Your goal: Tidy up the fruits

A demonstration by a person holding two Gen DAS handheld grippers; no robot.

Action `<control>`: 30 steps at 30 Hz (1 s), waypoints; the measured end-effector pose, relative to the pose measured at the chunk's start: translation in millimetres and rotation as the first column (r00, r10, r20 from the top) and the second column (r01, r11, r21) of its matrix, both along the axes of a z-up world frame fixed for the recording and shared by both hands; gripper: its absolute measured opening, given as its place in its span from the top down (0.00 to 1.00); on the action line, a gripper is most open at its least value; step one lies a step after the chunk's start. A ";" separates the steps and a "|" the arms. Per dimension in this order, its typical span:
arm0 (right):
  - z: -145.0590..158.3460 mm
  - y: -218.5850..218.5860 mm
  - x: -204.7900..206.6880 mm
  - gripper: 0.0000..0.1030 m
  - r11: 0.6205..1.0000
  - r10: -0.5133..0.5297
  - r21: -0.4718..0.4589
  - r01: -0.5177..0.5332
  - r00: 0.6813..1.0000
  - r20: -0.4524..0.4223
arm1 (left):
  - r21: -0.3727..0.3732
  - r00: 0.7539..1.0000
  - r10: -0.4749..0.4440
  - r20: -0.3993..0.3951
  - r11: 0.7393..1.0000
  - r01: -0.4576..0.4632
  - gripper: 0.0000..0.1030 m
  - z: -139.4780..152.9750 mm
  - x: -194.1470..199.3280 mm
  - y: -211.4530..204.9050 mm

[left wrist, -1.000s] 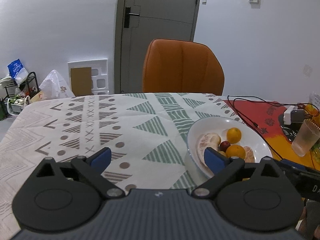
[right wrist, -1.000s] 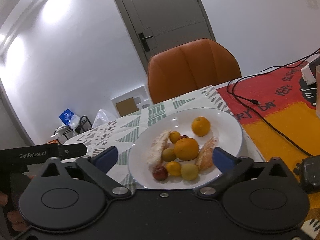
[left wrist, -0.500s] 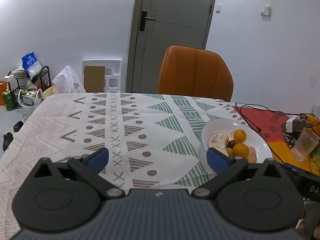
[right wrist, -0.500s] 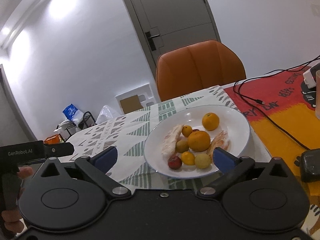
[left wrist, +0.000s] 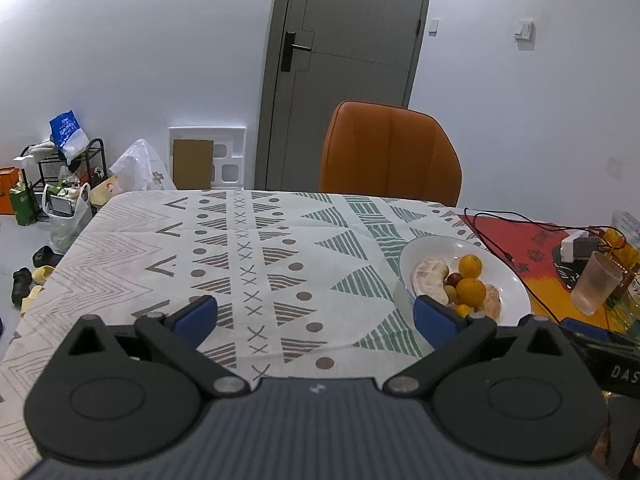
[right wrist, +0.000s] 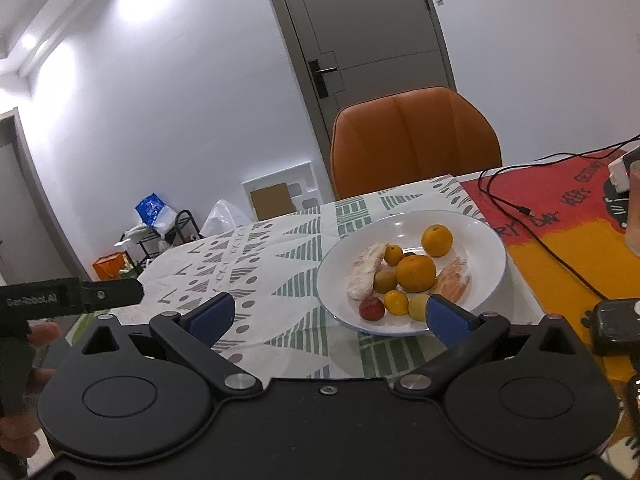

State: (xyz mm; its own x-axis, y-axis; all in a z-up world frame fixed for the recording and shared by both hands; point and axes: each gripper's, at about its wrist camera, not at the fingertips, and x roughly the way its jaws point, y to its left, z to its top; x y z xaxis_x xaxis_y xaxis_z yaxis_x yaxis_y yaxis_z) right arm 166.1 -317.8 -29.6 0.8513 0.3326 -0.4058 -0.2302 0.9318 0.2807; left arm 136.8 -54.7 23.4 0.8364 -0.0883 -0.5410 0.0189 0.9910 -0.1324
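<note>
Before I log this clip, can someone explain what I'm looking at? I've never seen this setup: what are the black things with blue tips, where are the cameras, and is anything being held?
There is no robot here. A person holds a hand-operated gripper in each hand, and each carries a wide-angle camera looking forward along its two blue-tipped fingers. The black shapes at the bottom of each picture are the gripper's own body.

One picture comes from the left gripper, the other from the right gripper. Both are open and hold nothing. In the right view the other gripper's handle shows at the left edge, with fingers of the person's hand on it.

On the patterned tablecloth sits a white plate with fruit: oranges, peeled citrus segments, small yellowish fruits and a small red fruit. To its right are black cables on a red and yellow mat, and a plastic cup. An orange chair stands behind the table.
</note>
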 end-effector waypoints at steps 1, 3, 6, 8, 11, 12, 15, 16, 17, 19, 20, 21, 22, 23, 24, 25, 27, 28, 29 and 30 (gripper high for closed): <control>0.7 0.5 -2.1 0.00 1.000 0.001 -0.001 -0.001 1.000 -0.001 | 0.000 1.000 0.001 0.001 1.000 -0.001 0.00 1.2 -2.6 0.9; 1.4 1.0 -5.3 0.00 1.000 0.003 0.003 -0.003 1.000 -0.007 | -0.001 1.000 0.002 0.001 1.000 -0.002 0.00 3.5 -8.5 3.1; 3.0 2.1 -10.3 0.00 1.000 0.001 -0.005 -0.001 1.000 -0.007 | 0.028 1.000 0.012 -0.003 1.000 -0.012 0.00 4.4 -15.0 4.3; 3.8 4.2 -13.8 0.00 1.000 -0.010 -0.024 0.010 1.000 -0.003 | 0.040 1.000 0.016 -0.013 0.999 -0.015 0.00 4.2 -18.8 5.7; 3.6 5.6 -18.0 0.00 0.999 -0.004 -0.036 0.004 1.000 -0.010 | 0.036 1.000 0.018 -0.021 0.999 -0.018 0.00 3.7 -26.7 11.1; 3.7 5.6 -19.0 0.00 0.999 0.000 -0.035 -0.001 1.000 -0.014 | 0.045 0.999 0.026 -0.020 0.999 -0.026 0.00 3.9 -29.4 12.1; 4.7 6.8 -24.1 0.00 0.999 0.019 -0.036 -0.019 1.000 -0.016 | 0.062 0.999 0.038 -0.015 0.997 -0.036 0.00 5.9 -36.9 14.6; 4.5 7.3 -25.4 0.00 0.999 0.022 -0.038 -0.022 1.000 -0.018 | 0.062 0.999 0.039 -0.016 0.997 -0.038 0.00 6.4 -39.1 15.5; 4.4 8.0 -26.7 0.00 0.999 0.026 -0.041 -0.027 0.999 -0.023 | 0.063 0.999 0.038 -0.017 0.997 -0.037 0.00 6.8 -41.0 16.8; 4.5 9.4 -29.5 0.00 0.998 0.035 -0.052 -0.037 0.999 -0.025 | 0.067 0.999 0.044 -0.018 0.997 -0.043 0.00 7.1 -44.2 19.0; 4.6 10.2 -31.3 0.00 0.997 0.041 -0.062 -0.042 0.999 -0.025 | 0.070 0.999 0.047 -0.018 0.997 -0.046 0.00 6.8 -46.1 20.2; 4.7 10.5 -33.4 0.00 0.997 0.046 -0.068 -0.048 0.999 -0.027 | 0.070 0.999 0.051 -0.018 0.996 -0.050 0.00 6.7 -48.1 22.0; 5.1 10.7 -34.9 0.00 0.996 0.051 -0.069 -0.053 0.998 -0.029 | 0.069 0.998 0.055 -0.019 0.996 -0.054 0.00 6.6 -49.4 23.4; 5.8 10.9 -36.6 0.00 0.996 0.057 -0.070 -0.058 0.998 -0.030 | 0.069 0.998 0.057 -0.020 0.996 -0.055 0.00 6.3 -51.2 25.1; 6.5 11.4 -39.2 0.00 0.995 0.061 -0.074 -0.063 0.998 -0.028 | 0.069 0.998 0.058 -0.020 0.996 -0.056 0.00 6.2 -52.7 26.5; 7.1 12.2 -41.4 0.00 0.995 0.065 -0.079 -0.066 0.998 -0.025 | 0.071 0.998 0.059 -0.021 0.996 -0.057 0.00 5.9 -54.3 28.1; 7.6 13.5 -45.9 0.00 0.993 0.075 -0.093 -0.076 0.997 -0.017 | 0.078 0.998 0.060 -0.022 0.995 -0.058 0.00 5.3 -58.7 31.5; 7.2 14.2 -47.9 0.00 0.992 0.079 -0.101 -0.080 0.997 -0.016 | 0.079 0.998 0.062 -0.023 0.995 -0.060 0.00 4.9 -60.6 33.6; 6.4 14.4 -49.7 0.00 0.991 0.081 -0.105 -0.082 0.997 -0.016 | 0.079 0.998 0.065 -0.023 0.995 -0.063 0.00 4.5 -62.2 35.0; 5.5 14.8 -50.8 0.00 0.991 0.086 -0.106 -0.087 0.996 -0.017 | 0.079 0.998 0.065 -0.023 0.995 -0.063 0.00 4.1 -64.1 37.3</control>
